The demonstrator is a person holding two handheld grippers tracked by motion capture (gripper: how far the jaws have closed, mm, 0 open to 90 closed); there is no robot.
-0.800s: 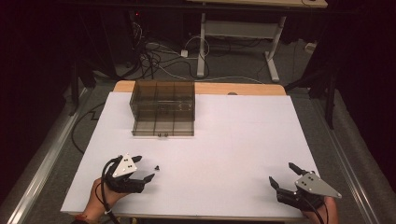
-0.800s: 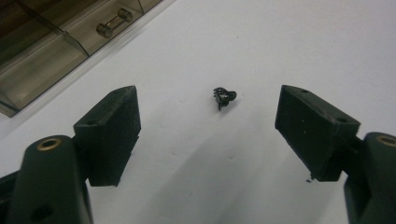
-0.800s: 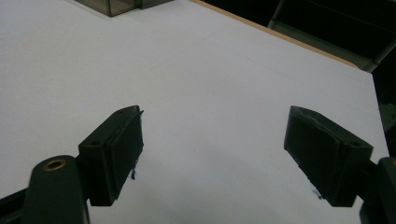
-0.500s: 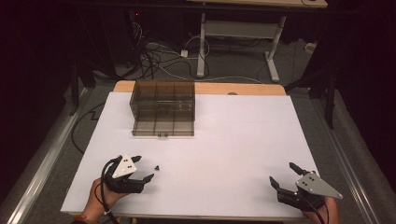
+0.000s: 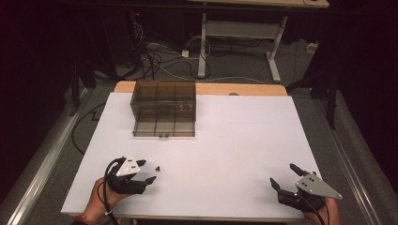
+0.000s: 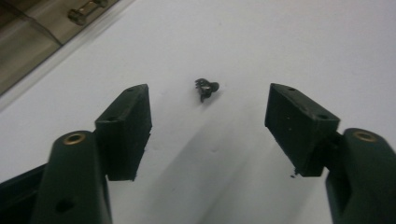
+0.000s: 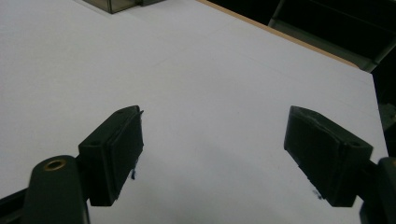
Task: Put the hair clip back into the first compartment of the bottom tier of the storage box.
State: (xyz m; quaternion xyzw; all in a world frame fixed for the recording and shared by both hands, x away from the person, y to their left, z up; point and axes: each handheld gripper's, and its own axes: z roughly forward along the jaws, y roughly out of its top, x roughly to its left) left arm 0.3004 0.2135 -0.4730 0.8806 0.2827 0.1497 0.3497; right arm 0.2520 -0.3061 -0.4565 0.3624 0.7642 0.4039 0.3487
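Both grippers spread wide, empty: left gripper (image 5: 149, 172) near small black part (image 6: 206, 87); right gripper (image 5: 284, 176) over table (image 5: 244, 140).

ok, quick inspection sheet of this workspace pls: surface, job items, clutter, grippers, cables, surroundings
Surface: white table, wooden strip at the far edge.
Job's things: small black part lying loose ahead of the left gripper; smoky clear compartment box far left.
Clutter: nothing seen.
Grippers: left gripper open, jaws aimed at the part, not touching; right gripper open over bare table.
Cables: a bundle on the floor beyond the table.
Surroundings: dark room, desk frame behind.
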